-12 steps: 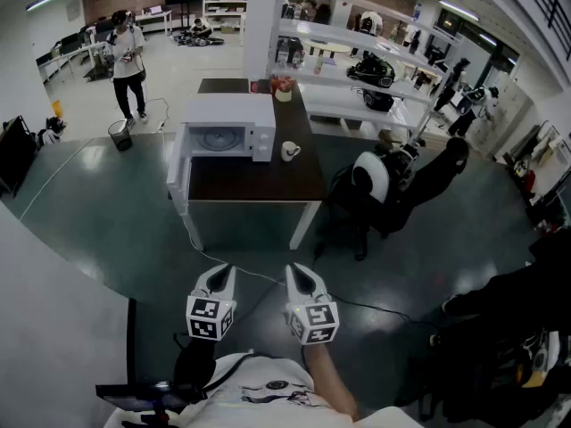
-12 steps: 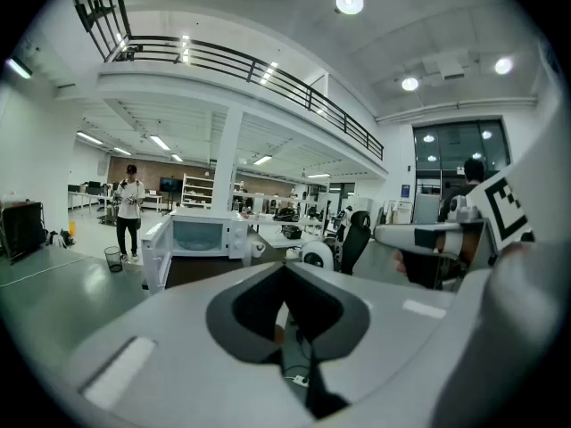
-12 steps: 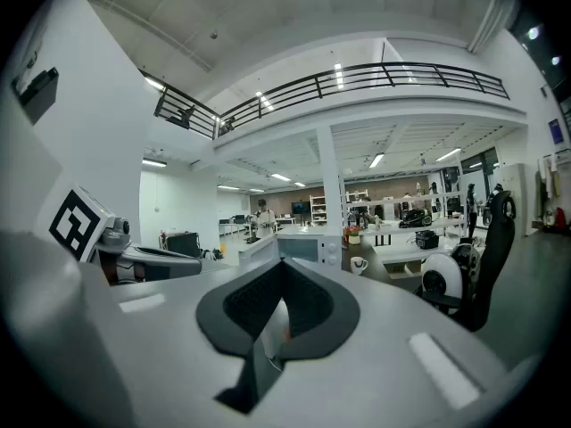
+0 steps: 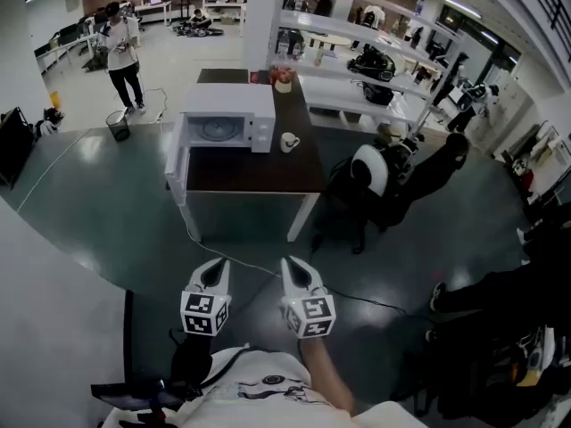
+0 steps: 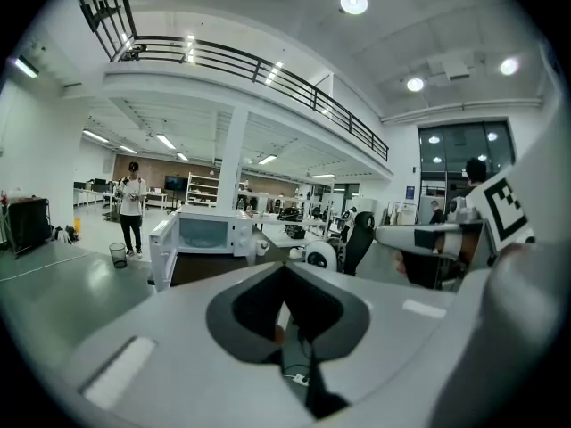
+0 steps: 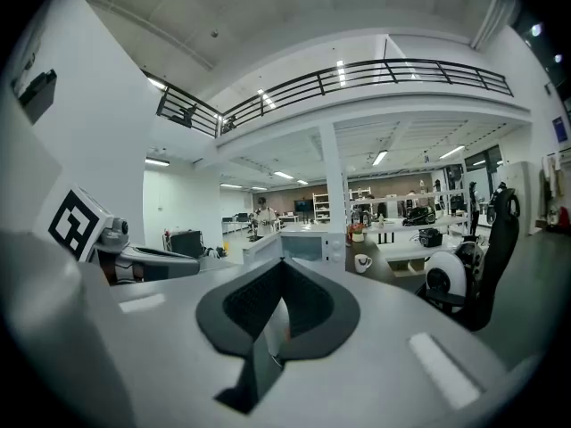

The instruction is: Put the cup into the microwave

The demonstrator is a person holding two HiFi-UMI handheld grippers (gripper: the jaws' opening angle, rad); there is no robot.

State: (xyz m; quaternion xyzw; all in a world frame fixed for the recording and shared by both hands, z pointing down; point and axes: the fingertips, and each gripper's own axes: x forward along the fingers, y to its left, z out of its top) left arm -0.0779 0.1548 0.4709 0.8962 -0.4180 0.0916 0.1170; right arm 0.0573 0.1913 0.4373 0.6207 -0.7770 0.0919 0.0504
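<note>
Head view: both grippers are held low and close to the person's body, side by side, well apart from the table [image 4: 259, 175]. The left gripper [image 4: 217, 267] and right gripper [image 4: 294, 264] both aim across the floor at the table, likely because the person hasn't reached it yet. The cup [image 4: 289, 142] stands upright on the dark tabletop, just right of the microwave [image 4: 227, 119] and not touching it. The microwave door [image 4: 176, 163] hangs open to the left, so the cavity is ready to take the cup. An office chair [image 4: 370, 172] sits right of the table. Another person [image 4: 120, 56] stands far left.

Left gripper view: the jaws are closed tip to tip with nothing between them. The microwave [image 5: 207, 233] is far ahead, door open, with the cup [image 5: 260, 247] small at its right. The other gripper shows at the right edge.

Right gripper view: the jaws are pressed together and empty. The cup [image 6: 362, 262] is far off, right of the microwave [image 6: 303, 243], and its handle side can't be told from here.

Judgement: this is the approach stage and nothing is grasped yet. Whichever gripper takes the cup must open first, probably the right one since the cup is on that side.
</note>
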